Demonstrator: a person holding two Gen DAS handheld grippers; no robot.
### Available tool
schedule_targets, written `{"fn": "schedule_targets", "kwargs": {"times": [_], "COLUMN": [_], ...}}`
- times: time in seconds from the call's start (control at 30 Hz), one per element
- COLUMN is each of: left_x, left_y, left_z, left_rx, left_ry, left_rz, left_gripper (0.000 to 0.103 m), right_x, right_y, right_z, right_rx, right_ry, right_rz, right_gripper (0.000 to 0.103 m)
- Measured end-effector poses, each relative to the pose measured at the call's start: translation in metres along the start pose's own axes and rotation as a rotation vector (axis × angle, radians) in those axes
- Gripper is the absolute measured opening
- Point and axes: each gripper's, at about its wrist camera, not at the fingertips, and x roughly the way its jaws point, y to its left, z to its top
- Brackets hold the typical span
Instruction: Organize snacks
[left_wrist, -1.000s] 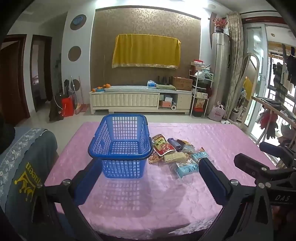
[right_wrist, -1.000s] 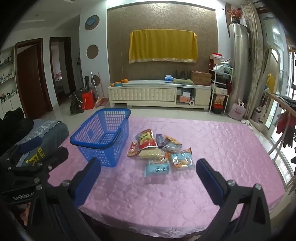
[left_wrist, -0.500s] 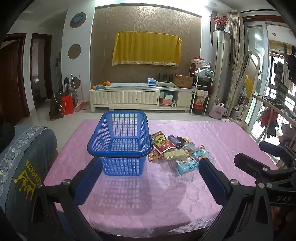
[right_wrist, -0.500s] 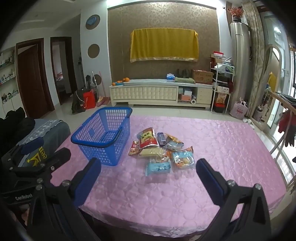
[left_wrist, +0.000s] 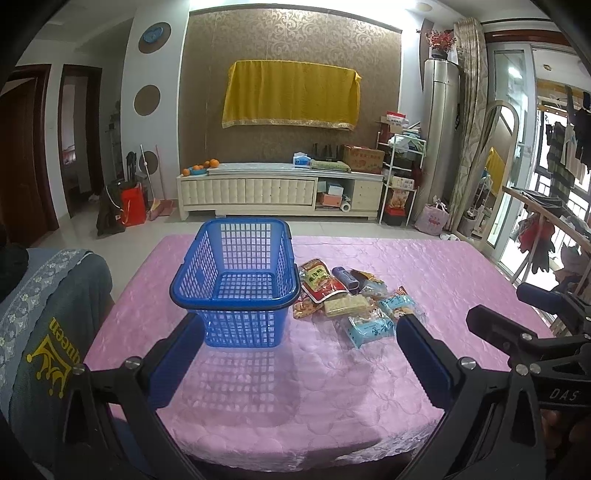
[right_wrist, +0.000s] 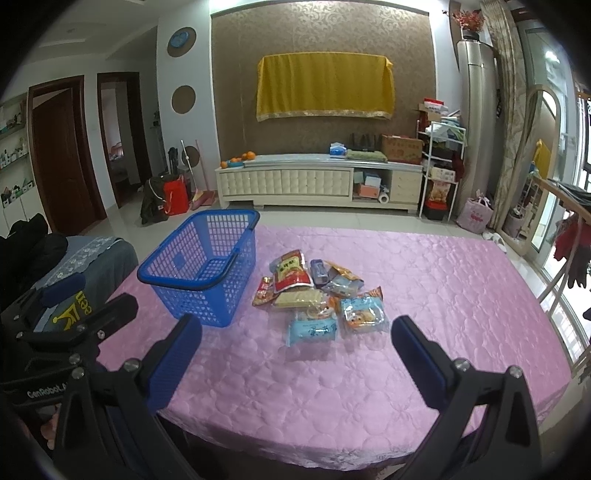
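An empty blue plastic basket (left_wrist: 236, 280) stands on the pink tablecloth (left_wrist: 332, 387); it also shows in the right wrist view (right_wrist: 201, 273). Just right of it lies a pile of snack packets (left_wrist: 351, 299), with a red packet (right_wrist: 291, 275) at the back and light blue packets (right_wrist: 312, 330) at the front. My left gripper (left_wrist: 299, 332) is open and empty, held above the table's near edge in front of the basket. My right gripper (right_wrist: 295, 332) is open and empty, in front of the snack pile. Each gripper shows at the edge of the other's view.
A chair with a grey cover (left_wrist: 40, 325) stands at the table's left side. A cream TV cabinet (left_wrist: 280, 192) lines the far wall. A drying rack with clothes (left_wrist: 546, 236) stands beyond the table's right side.
Both views have shifted slightly, so the basket and snacks sit a little nearer and higher in frame. The basket and packets lie where they were. Both grippers stay open.
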Motion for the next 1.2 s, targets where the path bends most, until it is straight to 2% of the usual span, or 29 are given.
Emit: {"fn": "schedule_targets", "kwargs": {"times": [1.2], "left_x": [-0.0022], "left_y": [-0.0090], "left_z": [0.0021], "left_rx": [0.018], "left_ry": [0.005], "left_rz": [-0.020], "left_gripper": [0.103], "right_x": [0.0020], "right_y": [-0.0081], "right_z": [-0.0016], "right_rx": [0.004], "right_ry": [0.010], "right_rz": [-0.006], "right_gripper": [0.103]}}
